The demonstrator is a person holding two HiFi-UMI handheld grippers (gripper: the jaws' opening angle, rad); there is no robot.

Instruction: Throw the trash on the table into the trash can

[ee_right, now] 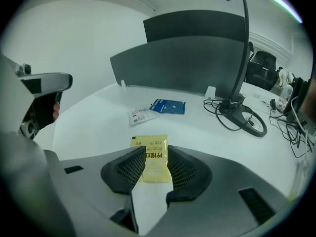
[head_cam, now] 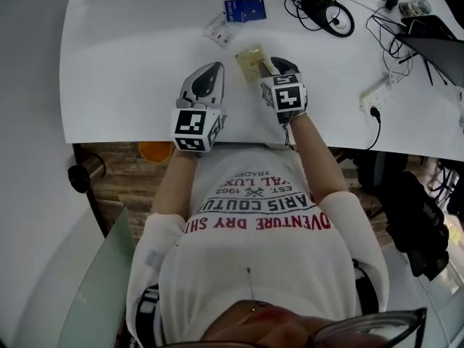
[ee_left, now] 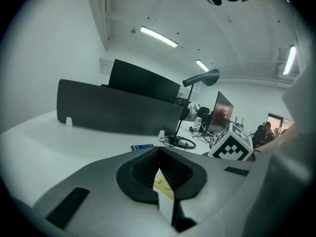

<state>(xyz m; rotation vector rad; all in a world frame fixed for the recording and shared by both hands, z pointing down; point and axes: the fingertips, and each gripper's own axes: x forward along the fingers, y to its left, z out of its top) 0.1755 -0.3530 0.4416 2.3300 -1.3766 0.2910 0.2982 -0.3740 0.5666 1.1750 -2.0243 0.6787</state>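
Flagging risk first: yellow sachet lies flat on the table, so if we close the right gripper too high the pads likely skate over it or shove it away; an edge-only pinch could drop it before the trash can, which no view shows. Right gripper jaws stand well apart, gripping nothing; sachet sits between and just past their tips. Left gripper, beside the right gripper, has tips together.
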